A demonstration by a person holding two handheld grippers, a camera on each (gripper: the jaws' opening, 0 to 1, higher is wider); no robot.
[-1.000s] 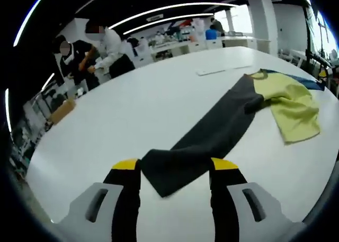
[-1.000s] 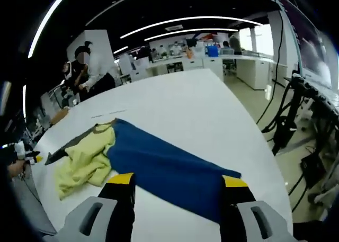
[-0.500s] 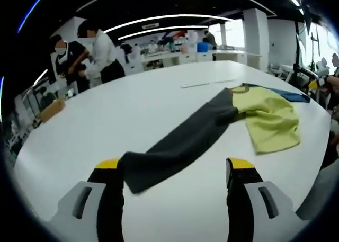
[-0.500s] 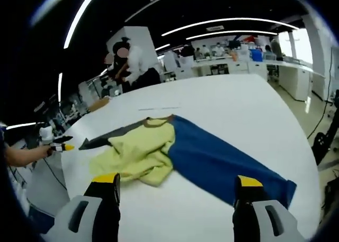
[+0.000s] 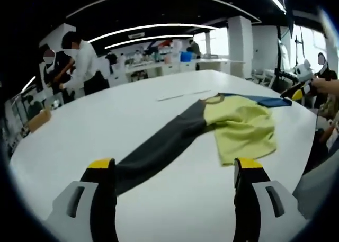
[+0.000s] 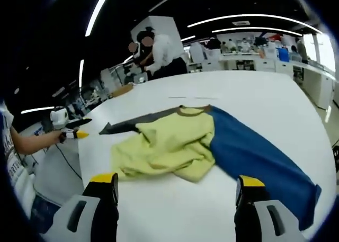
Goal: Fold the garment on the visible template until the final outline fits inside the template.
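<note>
No text, label, brand, number or sign can be read in either view. Far ahead of the left gripper's jaws, the things on the distant desks are too small and blurred to show any letters. At the far left of the right gripper's view, a person's shirt carries a dark print, but it is cut off and cannot be read.
</note>
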